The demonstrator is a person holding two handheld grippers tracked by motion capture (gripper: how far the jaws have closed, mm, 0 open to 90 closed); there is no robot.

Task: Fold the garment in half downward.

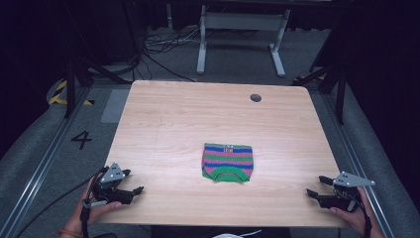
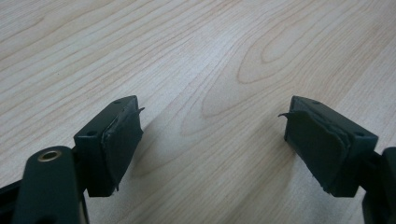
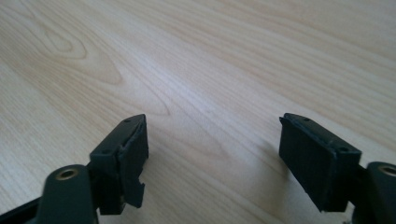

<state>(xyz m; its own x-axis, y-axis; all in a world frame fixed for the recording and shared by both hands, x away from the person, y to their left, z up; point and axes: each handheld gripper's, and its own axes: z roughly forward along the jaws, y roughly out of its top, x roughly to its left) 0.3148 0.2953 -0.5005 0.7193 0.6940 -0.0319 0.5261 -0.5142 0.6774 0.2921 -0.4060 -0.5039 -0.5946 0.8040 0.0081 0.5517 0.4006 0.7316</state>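
A small folded knitted garment (image 1: 228, 161) with blue, pink and green stripes and a green collar lies flat on the wooden table (image 1: 163, 124), a little front of centre. My left gripper (image 1: 132, 181) rests at the table's front left corner, well away from the garment, open with nothing between its jaws. My right gripper (image 1: 316, 186) rests at the front right corner, also open and holding nothing. In the left gripper view the gripper (image 2: 212, 140) has bare wood between its pads. The right gripper view shows the same for that gripper (image 3: 212, 154).
A round cable hole (image 1: 255, 97) sits near the table's far right edge. Beyond the table stand a white frame (image 1: 241, 29) and loose cables (image 1: 163, 44) on the grey floor. Dark stands flank both far corners. A floor marking reads 4 (image 1: 81, 139).
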